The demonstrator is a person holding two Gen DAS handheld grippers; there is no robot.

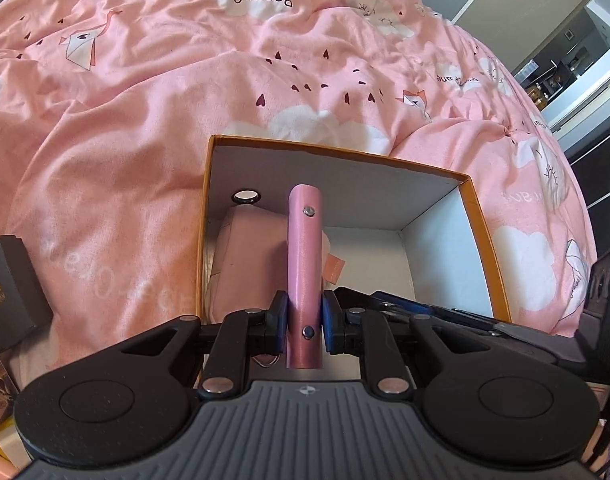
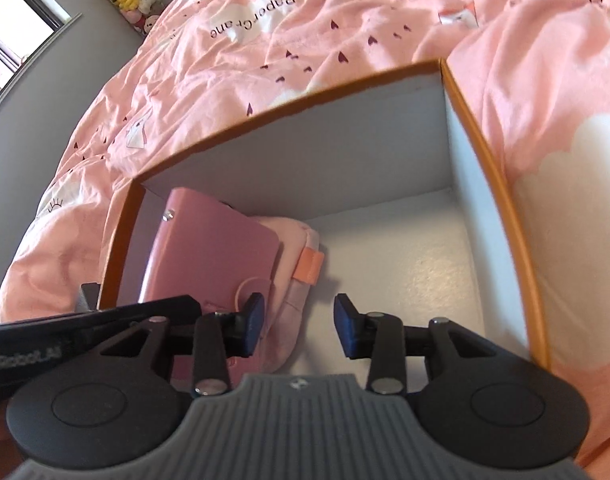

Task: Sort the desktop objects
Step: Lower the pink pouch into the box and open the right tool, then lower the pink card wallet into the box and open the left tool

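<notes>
Blue pads right under our left lens are clamped on the spine of the pink binder (image 1: pixel 304 280), so our left gripper (image 1: pixel 304 316) is gripping it edge-on, upright, with its far end hanging down inside the orange-edged box (image 1: pixel 481 216). From the right wrist we see the binder's broad cover (image 2: pixel 209 256) standing along the left wall of the box, snap tab facing us.

Our right gripper (image 2: pixel 299 330) hovers over the box with its jaws apart and nothing between them; the left pad sits very close to the binder's snap tab, though we cannot tell if it touches.

Now the risks, as we judge them. We hold the binder by a thin strip near one end, so it could pivot in the pads or slide out if we tilt further. Let go now and it may topple onto the open floor of the box instead of staying against the wall. Our right pad could also snag that tab and drag the cover.

Inside the box: a soft pink pouch (image 2: pixel 301 296) with an orange tab lies on the floor, the binder leaning in front of it. A small round ring (image 1: pixel 246 197) shows at the far left corner. Everything else in there is bare white floor. Around it, pink bedding (image 1: pixel 145 100); dark cartons (image 1: pixel 9 280) sit at our left.
</notes>
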